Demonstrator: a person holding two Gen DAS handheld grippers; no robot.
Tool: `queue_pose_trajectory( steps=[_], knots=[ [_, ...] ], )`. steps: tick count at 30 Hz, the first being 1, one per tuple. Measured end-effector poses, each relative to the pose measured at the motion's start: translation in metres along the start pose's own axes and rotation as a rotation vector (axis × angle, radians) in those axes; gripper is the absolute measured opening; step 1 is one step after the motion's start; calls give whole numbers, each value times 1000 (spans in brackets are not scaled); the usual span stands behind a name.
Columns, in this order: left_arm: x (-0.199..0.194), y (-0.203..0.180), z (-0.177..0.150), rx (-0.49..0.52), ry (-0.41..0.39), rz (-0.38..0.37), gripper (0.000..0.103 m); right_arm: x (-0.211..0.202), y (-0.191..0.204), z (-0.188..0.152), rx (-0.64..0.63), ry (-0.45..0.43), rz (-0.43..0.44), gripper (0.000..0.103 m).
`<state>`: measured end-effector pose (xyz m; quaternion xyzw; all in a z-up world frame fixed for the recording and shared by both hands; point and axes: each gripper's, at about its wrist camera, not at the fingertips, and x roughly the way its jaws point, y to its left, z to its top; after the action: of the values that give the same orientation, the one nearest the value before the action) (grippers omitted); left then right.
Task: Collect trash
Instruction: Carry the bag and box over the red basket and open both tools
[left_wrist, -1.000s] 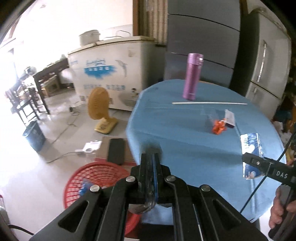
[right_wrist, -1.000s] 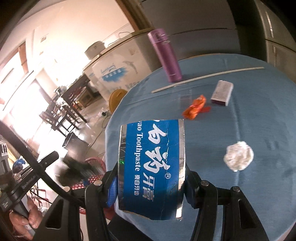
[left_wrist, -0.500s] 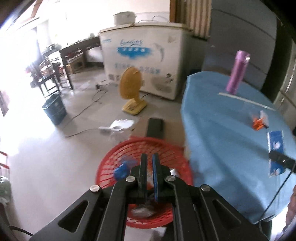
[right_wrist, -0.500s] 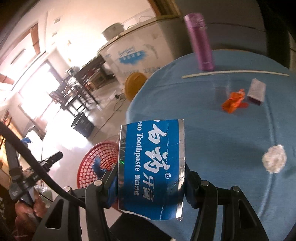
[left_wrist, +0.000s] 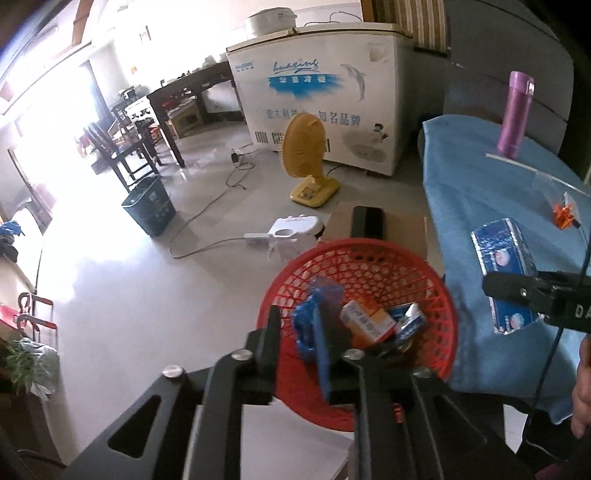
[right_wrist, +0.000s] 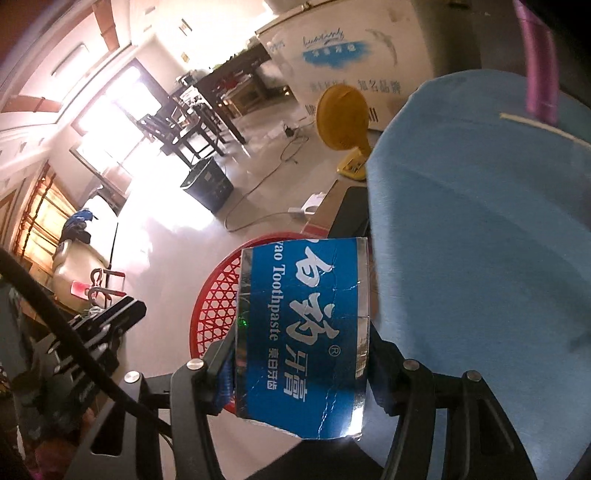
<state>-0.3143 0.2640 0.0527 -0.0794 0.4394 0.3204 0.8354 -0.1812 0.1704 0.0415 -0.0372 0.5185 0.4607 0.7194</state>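
While your right gripper (right_wrist: 301, 354) clamps the toothpaste box (right_wrist: 304, 339) beside the blue table (right_wrist: 480, 221), your left gripper's (left_wrist: 299, 328) jaws are opening, empty, above the red basket (left_wrist: 448, 314) holding cartons (left_wrist: 365, 321).

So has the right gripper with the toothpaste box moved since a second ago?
Yes. The right gripper has swung its toothpaste box off the blue table toward the red basket.

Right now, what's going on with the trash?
Left gripper opening over red basket, nothing gripped. Right gripper holds toothpaste box, nearing basket. Nothing blocking.
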Motion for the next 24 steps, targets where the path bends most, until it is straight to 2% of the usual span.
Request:
queue_pose_trajectory(
  steps=[4,6,12,17,24],
  knots=[
    [4,6,-4,7,14,22,31,10,5,3,24,6,16,64],
    [6,5,-6,10,23,27,43,13,5,7,44,14,25,65],
    [9,-2,-7,37,36,33,52,10,3,10,97,-11,95,67],
    [7,-18,-6,79,40,34,58,-10,-5,4,104,-52,71,67],
    [-4,-55,2,156,19,1,59,-56,-28,-6,111,-144,-13,67]
  ],
)
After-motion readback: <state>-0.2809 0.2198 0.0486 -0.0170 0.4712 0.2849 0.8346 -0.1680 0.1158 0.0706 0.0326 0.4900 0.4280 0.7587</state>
